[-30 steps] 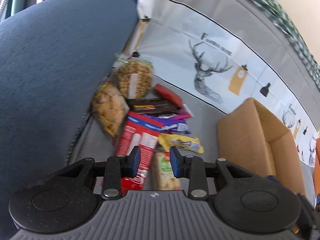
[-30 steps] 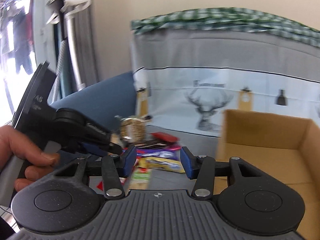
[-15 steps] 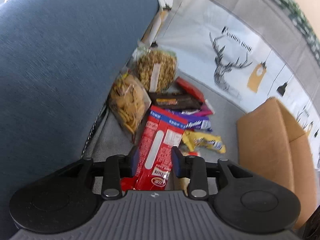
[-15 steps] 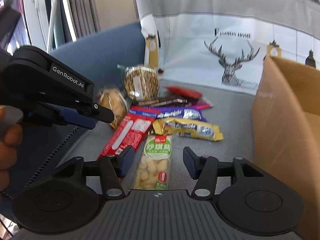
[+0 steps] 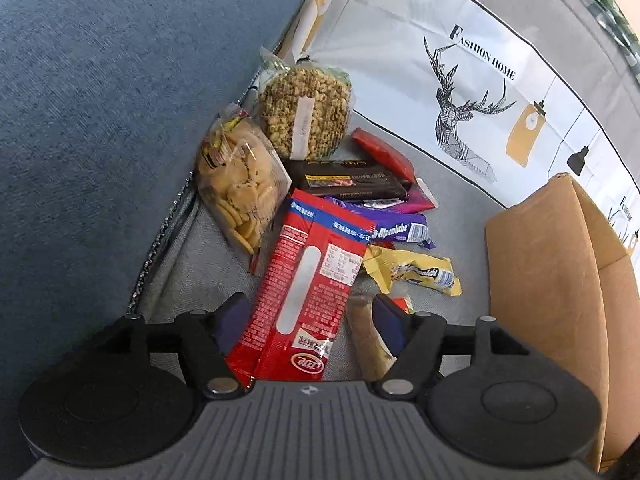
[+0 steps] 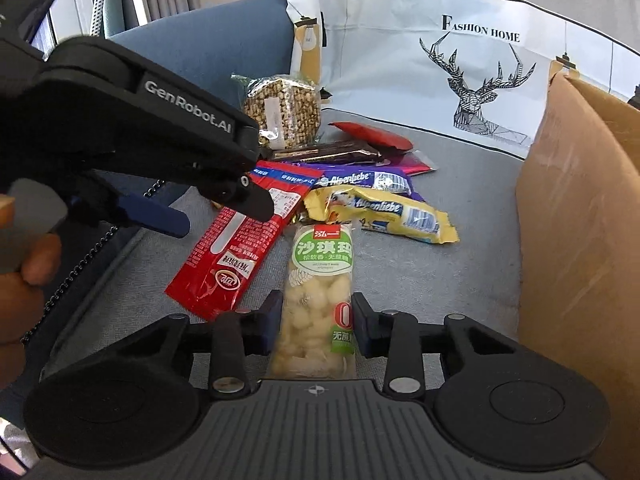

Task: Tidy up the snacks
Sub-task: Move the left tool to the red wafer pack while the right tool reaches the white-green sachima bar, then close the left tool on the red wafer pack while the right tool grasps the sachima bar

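Observation:
Snacks lie heaped on a grey seat cushion (image 5: 200, 272). My left gripper (image 5: 310, 312) hovers over the near end of a long red biscuit packet (image 5: 308, 280); its jaws are opening and straddle the packet without pressing it. From the right wrist view, the left gripper (image 6: 220, 216) hangs above the red packet (image 6: 236, 248). My right gripper (image 6: 318, 316) is closing, and its pads touch both sides of a green-labelled snack pack (image 6: 320, 276). That pack (image 5: 370, 344) lies just right of the red packet.
An open cardboard box (image 6: 580, 220) stands at the right. Behind lie a yellow candy bag (image 6: 384, 212), a purple one (image 6: 360, 180), a dark chocolate bar (image 5: 352, 180), a cracker bag (image 5: 240, 188) and a round nut cake (image 5: 304, 116). A blue armrest (image 5: 100, 120) rises at the left.
My left gripper sank toward the red packet and its jaws spread wide around it. My right gripper dropped down over the green-labelled pack and its jaws narrowed onto it.

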Available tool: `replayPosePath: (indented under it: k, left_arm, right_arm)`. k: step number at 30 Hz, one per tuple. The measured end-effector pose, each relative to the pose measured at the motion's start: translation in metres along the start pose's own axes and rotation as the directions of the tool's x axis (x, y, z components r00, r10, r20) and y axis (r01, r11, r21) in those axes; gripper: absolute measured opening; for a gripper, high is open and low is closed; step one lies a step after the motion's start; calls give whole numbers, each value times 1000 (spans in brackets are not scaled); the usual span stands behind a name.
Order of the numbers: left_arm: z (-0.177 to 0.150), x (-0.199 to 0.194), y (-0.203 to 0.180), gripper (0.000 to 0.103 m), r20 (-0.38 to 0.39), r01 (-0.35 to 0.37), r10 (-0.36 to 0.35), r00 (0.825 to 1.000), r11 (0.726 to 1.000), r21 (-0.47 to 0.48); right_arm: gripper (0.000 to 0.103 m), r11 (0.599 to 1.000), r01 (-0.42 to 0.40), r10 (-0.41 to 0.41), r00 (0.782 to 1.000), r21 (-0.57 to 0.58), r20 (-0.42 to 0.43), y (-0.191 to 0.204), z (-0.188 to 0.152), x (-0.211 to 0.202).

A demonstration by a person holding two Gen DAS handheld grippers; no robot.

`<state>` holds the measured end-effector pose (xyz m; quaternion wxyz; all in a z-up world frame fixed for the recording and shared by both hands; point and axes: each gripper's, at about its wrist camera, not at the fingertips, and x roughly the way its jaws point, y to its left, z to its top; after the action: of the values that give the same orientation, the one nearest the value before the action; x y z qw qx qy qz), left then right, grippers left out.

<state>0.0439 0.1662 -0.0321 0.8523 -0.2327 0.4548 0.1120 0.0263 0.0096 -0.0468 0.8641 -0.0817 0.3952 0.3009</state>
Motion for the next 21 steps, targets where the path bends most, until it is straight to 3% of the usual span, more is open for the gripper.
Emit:
replayPosePath:
  k: [11, 21]
  left_arm:
    - [-5, 11, -16, 85, -34, -20, 23, 999, 997, 70]
    - [-8, 19, -20, 85, -45, -56, 61, 997, 993, 104]
  right_arm:
    - [38, 999, 25, -21, 995, 39, -92, -12, -19, -39]
    - [42, 997, 23, -13, 992, 74, -126, -16, -21, -22]
